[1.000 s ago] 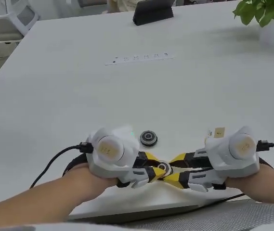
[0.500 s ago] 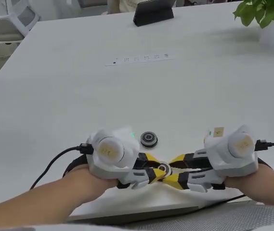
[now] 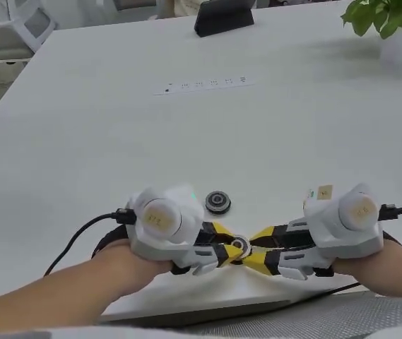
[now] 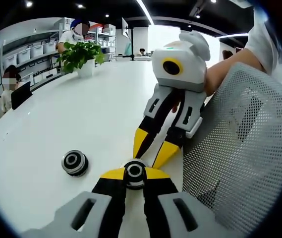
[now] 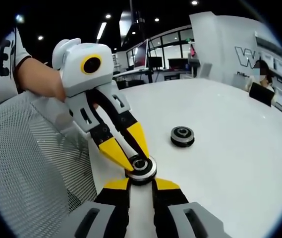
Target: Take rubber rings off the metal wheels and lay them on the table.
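A small metal wheel (image 3: 239,247) with a black rubber ring hangs between my two grippers, just above the white table's near edge. My left gripper (image 3: 227,252) comes in from the left and is shut on the wheel (image 4: 135,171). My right gripper (image 3: 249,252) faces it from the right, its yellow tips pinched on the same wheel's (image 5: 141,167) black rim. A second wheel (image 3: 218,201) with its rubber ring on lies flat on the table just beyond, also seen as the second wheel (image 4: 75,162) and the second wheel (image 5: 182,135).
A white power strip (image 3: 204,85) lies mid-table. A black stand (image 3: 223,18) and a potted plant (image 3: 384,18) sit at the far edge. A grey mesh chair (image 3: 314,318) is below the table's front edge (image 3: 186,311). A black cable (image 3: 80,236) trails from the left gripper.
Hardly anything has changed: both grippers stay clamped on the wheel in the same spot, and the right gripper's body has edged slightly to the right.
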Available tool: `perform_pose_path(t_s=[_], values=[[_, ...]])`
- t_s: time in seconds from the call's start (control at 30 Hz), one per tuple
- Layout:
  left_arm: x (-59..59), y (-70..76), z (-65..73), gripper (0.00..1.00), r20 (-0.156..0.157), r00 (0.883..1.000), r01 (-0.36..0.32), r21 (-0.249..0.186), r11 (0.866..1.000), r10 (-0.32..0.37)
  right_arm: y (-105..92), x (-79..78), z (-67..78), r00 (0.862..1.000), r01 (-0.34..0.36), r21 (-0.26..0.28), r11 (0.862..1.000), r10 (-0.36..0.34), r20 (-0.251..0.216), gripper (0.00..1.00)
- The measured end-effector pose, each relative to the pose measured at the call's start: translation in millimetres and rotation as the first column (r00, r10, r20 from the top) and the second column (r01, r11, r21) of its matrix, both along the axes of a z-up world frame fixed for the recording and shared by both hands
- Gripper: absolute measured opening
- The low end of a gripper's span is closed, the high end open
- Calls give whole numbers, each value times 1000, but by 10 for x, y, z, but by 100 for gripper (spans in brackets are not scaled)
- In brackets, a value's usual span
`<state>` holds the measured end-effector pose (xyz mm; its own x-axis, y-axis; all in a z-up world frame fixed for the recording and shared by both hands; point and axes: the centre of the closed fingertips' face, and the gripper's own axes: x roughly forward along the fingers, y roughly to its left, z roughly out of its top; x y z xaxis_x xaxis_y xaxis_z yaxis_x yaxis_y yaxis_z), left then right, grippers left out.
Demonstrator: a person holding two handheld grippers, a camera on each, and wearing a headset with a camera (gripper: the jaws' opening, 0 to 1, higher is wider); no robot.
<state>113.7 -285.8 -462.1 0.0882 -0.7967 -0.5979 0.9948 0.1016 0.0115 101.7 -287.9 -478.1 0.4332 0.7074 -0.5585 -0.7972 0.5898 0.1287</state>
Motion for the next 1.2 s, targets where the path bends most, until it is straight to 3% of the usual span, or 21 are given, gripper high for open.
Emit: perform_pose_path(t_s=[0.07, 0.7, 1.03, 1.2], values=[[1, 0, -1, 7, 0, 1000, -1, 0, 1000, 1, -11, -8, -2, 1000, 2, 1, 1000, -2, -4, 10], [3, -1, 2, 7, 1, 1000, -2, 0, 1000, 2, -43, -9, -22, 998, 45, 27, 999, -44, -38, 0], [2, -2, 1, 7, 2, 1000, -1, 2, 1000, 1, -84, 1, 7, 988, 123, 107, 987, -111, -108, 0], [1, -3, 2, 7, 2, 1000, -2, 1, 1000, 2, -104, 11, 26, 975, 182, 164, 970, -157, -157, 0]])
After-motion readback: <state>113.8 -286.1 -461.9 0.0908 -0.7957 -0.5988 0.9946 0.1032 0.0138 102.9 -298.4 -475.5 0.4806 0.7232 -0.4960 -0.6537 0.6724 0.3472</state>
